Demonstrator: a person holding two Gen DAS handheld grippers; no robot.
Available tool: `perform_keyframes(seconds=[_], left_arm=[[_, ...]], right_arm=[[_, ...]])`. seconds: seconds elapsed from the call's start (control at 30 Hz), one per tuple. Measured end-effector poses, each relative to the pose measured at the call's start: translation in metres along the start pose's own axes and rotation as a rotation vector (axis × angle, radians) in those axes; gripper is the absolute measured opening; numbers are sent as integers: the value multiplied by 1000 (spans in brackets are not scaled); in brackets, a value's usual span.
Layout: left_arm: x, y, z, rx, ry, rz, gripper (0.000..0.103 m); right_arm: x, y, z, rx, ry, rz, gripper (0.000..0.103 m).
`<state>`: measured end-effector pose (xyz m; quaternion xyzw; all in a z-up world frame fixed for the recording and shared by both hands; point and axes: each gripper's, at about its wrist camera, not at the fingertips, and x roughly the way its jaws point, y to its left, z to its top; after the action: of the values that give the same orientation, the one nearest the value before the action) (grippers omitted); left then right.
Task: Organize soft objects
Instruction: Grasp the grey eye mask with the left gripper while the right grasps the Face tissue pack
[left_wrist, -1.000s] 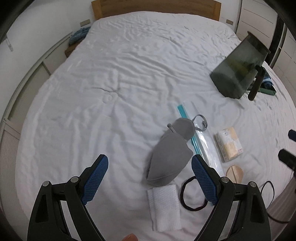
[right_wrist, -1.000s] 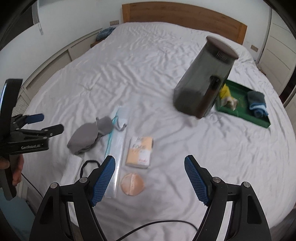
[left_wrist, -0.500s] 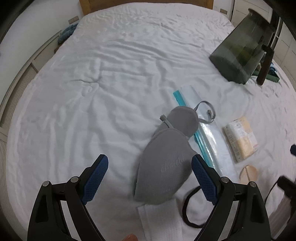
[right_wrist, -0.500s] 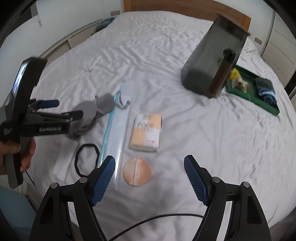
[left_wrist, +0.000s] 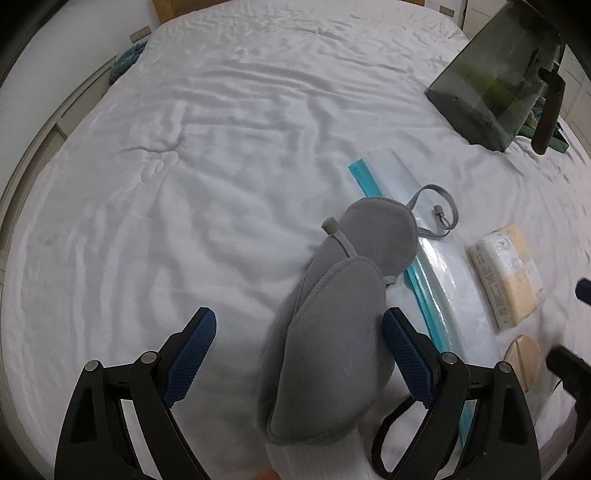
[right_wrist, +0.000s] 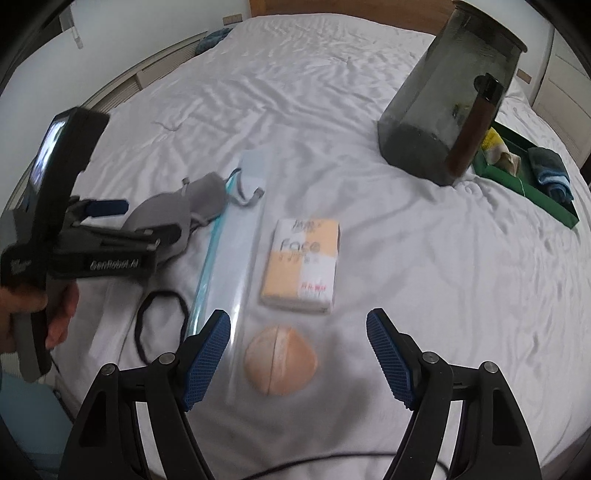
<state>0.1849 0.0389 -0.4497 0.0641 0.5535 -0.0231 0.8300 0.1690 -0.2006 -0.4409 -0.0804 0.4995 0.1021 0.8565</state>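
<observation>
The left tongs (left_wrist: 297, 347) point steeply down at the bed (left_wrist: 221, 147), wide open and holding nothing. The grey eye mask (left_wrist: 332, 321) lies on the sheet between the two blue pads, close to the right pad; I cannot tell if this pad touches it. In the right wrist view a hand (right_wrist: 33, 314) grips the handle of the left tongs from below.

The right tongs (right_wrist: 298, 349) also tilt down, open and empty. The round peach pad (right_wrist: 280, 363) lies on the sheet between their fingers, apart from both.

Just beyond the peach pad lies the tissue pack (right_wrist: 301, 266). To its left a clear zip bag (right_wrist: 229, 266) stretches along the bed, with the strap of the mask over its far part. A black hair band (right_wrist: 159, 321) lies left of the bag. Far right stands a dark jug (right_wrist: 443, 110), and behind it a green tray (right_wrist: 532, 192) with cloths.
</observation>
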Motion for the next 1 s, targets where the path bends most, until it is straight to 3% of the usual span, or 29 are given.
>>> perform_keyframes(seconds=[0.37, 0.5, 1.0], left_arm=[[14, 1, 4, 3, 35, -8, 88], [20, 2, 7, 5, 57, -11, 88], [36, -2, 9, 3, 73, -14, 90]], right_arm=[[50, 1, 26, -25, 16, -7, 76], [65, 0, 33, -20, 40, -8, 62], [107, 0, 43, -26, 93, -1, 63]])
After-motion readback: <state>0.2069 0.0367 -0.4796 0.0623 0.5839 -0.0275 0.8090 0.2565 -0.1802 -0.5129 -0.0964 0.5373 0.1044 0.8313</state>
